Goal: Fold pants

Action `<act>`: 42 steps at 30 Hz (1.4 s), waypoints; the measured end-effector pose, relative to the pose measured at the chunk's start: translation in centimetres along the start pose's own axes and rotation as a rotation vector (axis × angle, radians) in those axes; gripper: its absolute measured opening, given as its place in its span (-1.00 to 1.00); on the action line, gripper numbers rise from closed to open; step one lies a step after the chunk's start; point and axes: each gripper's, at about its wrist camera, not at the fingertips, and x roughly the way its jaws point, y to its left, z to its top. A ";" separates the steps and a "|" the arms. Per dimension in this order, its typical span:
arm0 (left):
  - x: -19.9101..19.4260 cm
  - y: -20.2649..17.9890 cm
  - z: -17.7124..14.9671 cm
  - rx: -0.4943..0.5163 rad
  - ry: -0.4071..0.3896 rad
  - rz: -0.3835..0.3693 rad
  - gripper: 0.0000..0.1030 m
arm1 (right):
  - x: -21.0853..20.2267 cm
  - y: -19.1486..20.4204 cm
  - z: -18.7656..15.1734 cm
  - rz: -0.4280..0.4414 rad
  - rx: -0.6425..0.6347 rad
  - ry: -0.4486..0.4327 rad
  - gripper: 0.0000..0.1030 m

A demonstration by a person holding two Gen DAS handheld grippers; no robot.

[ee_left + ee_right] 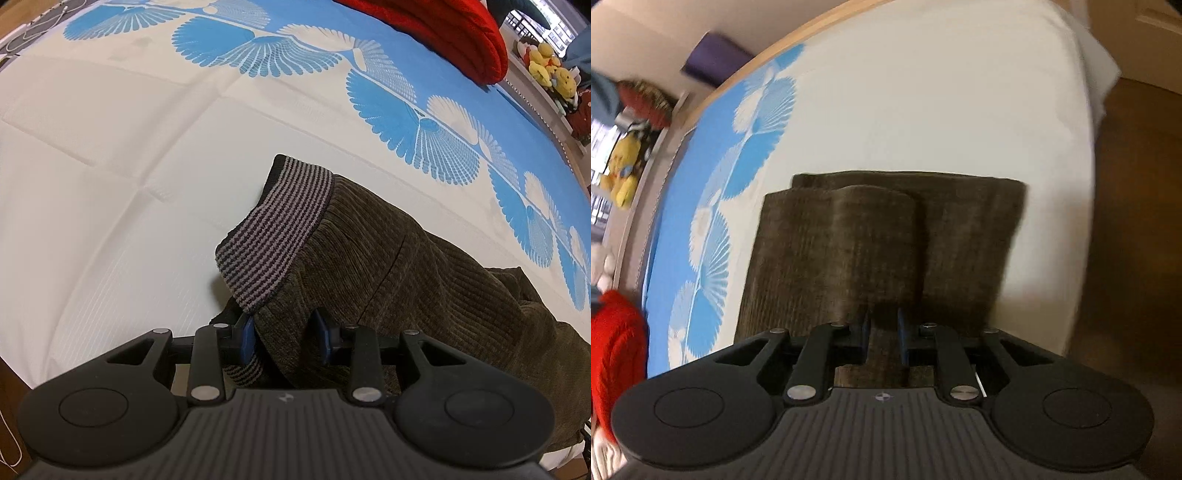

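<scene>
At the bottom of the left wrist view, the left gripper (284, 338) is closed on a bunch of the pants (388, 266), its blue pads (246, 336) pressing brown ribbed cloth near the waist. The striped grey-and-black waistband (275, 236) rises from the pads toward 12 o'clock, folded over and lifted off the bed (110, 184). The rest of the pants trail off toward 3 o'clock, rumpled on the white sheet. Beyond, from 10 to 3 o'clock, runs the sheet's blue fan pattern (258, 51); a red knit (443, 33) lies at 1 o'clock, and yellow plush toys (546, 70) sit on a shelf at 2 o'clock.

In the right wrist view, the right gripper (882, 338) is narrowed on a strip of the pants (849, 251), cloth pinched between its fingers. From there the legs stretch toward 12 o'clock, lying doubled on the bed (923, 92), their far ends square across the white sheet. The picture is blurred. The blue pattern (746, 155) runs along 9 to 11 o'clock, the red knit (617, 350) at 8 o'clock, wooden floor (1137, 221) at 3 o'clock.
</scene>
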 end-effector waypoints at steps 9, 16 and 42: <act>0.2 -0.1 0.0 0.005 0.004 0.005 -0.28 | 2.6 -1.0 0.9 0.044 0.070 0.059 -0.60; -0.1 0.4 0.0 -0.024 0.000 -0.028 -0.18 | 3.4 -0.6 1.4 0.056 0.084 0.039 -0.36; -1.7 0.8 -2.4 0.078 0.022 -0.078 -0.70 | -1.7 -0.4 1.8 -0.220 -0.259 -0.144 -0.98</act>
